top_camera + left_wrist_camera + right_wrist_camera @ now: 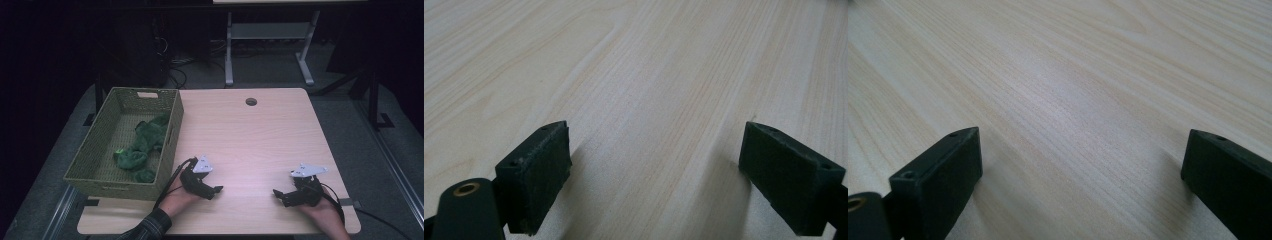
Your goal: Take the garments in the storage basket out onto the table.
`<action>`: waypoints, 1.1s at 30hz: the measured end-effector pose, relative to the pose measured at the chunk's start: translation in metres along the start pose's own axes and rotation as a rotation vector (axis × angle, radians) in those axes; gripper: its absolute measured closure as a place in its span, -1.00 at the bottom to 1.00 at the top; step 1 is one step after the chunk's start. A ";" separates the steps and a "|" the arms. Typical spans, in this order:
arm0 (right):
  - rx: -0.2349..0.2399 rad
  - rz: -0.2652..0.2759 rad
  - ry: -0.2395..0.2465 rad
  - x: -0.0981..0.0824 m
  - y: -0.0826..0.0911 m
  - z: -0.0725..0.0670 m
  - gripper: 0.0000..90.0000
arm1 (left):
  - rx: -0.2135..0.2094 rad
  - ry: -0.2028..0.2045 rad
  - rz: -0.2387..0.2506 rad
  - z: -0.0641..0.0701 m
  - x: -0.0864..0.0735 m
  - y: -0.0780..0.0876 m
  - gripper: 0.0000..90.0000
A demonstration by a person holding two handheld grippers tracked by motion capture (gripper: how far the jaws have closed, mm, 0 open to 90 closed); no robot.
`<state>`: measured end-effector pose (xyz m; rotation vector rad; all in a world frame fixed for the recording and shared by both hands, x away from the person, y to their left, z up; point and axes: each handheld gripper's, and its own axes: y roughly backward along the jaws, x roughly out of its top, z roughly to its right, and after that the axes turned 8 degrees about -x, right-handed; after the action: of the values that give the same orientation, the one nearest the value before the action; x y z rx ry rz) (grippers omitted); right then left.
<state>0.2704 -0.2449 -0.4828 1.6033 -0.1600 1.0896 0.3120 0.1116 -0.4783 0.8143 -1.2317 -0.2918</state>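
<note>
My left gripper (216, 191) rests low over the pale wooden table (250, 135) near its front edge, held in a hand with a plaid sleeve. Its jaws point right and stand open (656, 165) over bare wood. My right gripper (278, 195) sits at the front right, pointing left toward the other one. It is open too (1080, 170), with nothing between its black pads (943, 175). A woven green basket (92, 165) stands at the table's left edge, and a crumpled green cloth (142, 145) lies inside it.
A round cable hole (251, 101) is near the table's far edge. Beyond the table stands the white frame of another desk (270, 45) on a dark floor. Cables trail from both grippers off the front edge.
</note>
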 end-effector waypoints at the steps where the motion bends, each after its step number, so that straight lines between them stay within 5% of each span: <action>1: 0.001 0.000 0.000 0.000 0.000 0.000 -0.94 | 0.002 0.003 0.001 0.000 0.000 0.000 -0.72; 17: 0.001 0.000 -0.001 0.000 0.000 0.000 -0.94 | 0.019 0.044 0.001 -0.008 0.000 0.005 -0.72; 33: 0.003 -0.001 -0.003 0.000 0.000 0.000 -0.94 | 0.004 0.069 0.053 -0.009 0.010 0.021 -0.71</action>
<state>0.2707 -0.2447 -0.4827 1.6074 -0.1595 1.0869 0.3190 0.1233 -0.4579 0.7880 -1.1875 -0.2167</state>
